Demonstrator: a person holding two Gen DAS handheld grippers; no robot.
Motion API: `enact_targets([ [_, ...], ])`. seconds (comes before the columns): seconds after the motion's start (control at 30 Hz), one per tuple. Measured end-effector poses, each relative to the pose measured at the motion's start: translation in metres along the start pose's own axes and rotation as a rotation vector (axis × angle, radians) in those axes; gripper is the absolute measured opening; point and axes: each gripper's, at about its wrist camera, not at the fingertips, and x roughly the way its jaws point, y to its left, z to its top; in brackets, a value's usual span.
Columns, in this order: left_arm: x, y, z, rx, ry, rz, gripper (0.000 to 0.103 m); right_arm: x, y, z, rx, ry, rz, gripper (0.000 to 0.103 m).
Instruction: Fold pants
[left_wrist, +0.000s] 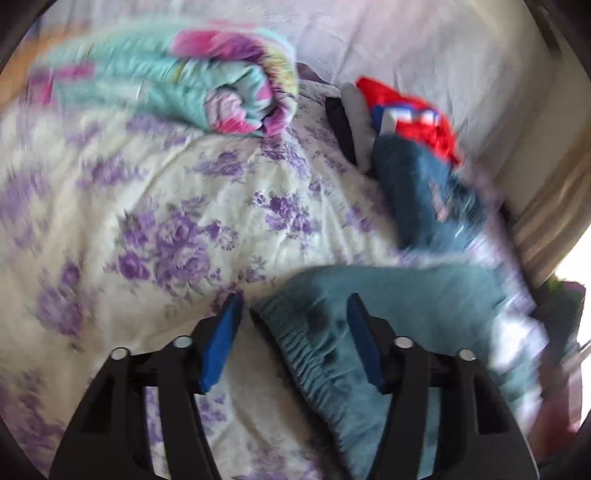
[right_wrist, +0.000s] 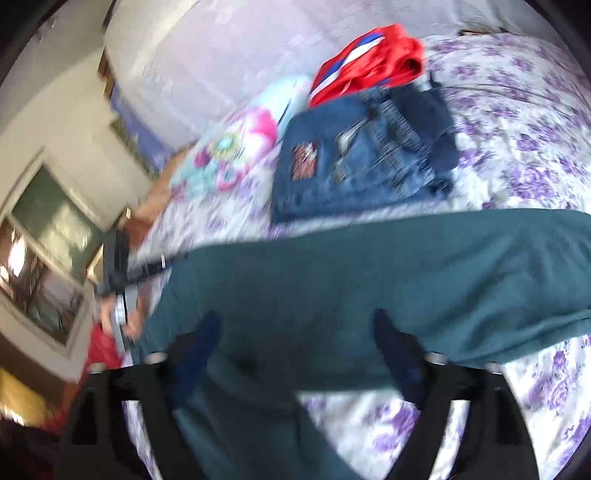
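Observation:
Teal-green pants lie across the floral bedspread. Their gathered elastic waistband runs between the blue pads of my left gripper. The jaws stand apart and neither pad presses the cloth, so the gripper is open. In the right wrist view the pants stretch as a broad band from left to right. My right gripper hovers over them with its fingers spread wide, open, and the cloth passes beneath and between them. Both views are blurred.
Folded blue jeans and a red garment lie beyond the pants. A rolled pastel blanket sits by the pillow end. A hand holding a dark device shows at the bed's left edge, near a window.

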Motion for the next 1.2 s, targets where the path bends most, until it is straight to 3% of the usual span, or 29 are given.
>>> enact_targets([
  [0.07,0.003,-0.013,-0.001,0.069,0.004,0.036,0.042,0.001,-0.006,0.006,0.017,-0.024,-0.017,0.097],
  [0.13,0.006,-0.020,-0.002,0.107,0.010,0.035,0.024,0.002,-0.013,0.011,0.032,-0.025,-0.038,0.097],
  [0.27,0.003,-0.021,-0.001,0.115,-0.003,0.005,0.018,0.003,-0.021,0.021,0.025,-0.026,-0.069,0.100],
  [0.43,-0.002,-0.023,-0.003,0.131,-0.023,-0.004,0.018,0.021,-0.007,0.047,-0.256,0.039,-0.195,0.100],
  [0.5,-0.004,-0.018,-0.003,0.105,-0.031,-0.030,0.018,0.035,0.001,0.059,-0.418,0.099,-0.218,0.091],
  [0.57,-0.005,-0.012,-0.002,0.077,-0.034,-0.055,0.018,0.046,0.005,0.066,-0.571,0.146,-0.226,0.066],
  [0.63,-0.003,-0.008,-0.002,0.057,-0.026,-0.072,0.018,0.057,0.001,0.069,-0.655,0.213,-0.212,0.053],
  [0.7,0.000,-0.006,-0.002,0.045,-0.014,-0.079,0.018,0.067,-0.008,0.068,-0.721,0.267,-0.216,0.050],
  [0.73,0.002,-0.004,-0.002,0.036,-0.009,-0.085,0.018,0.070,-0.012,0.068,-0.739,0.285,-0.217,0.042],
  [1.0,0.008,0.009,-0.001,-0.029,0.013,-0.155,0.018,0.089,-0.033,0.082,-0.770,0.339,-0.106,0.040],
  [1.13,0.010,0.010,-0.001,-0.035,0.021,-0.165,0.018,0.104,-0.044,0.090,-0.718,0.414,-0.034,0.039],
  [1.2,0.011,0.009,0.002,-0.028,0.021,-0.165,0.018,0.102,-0.046,0.087,-0.708,0.401,-0.038,0.027],
])
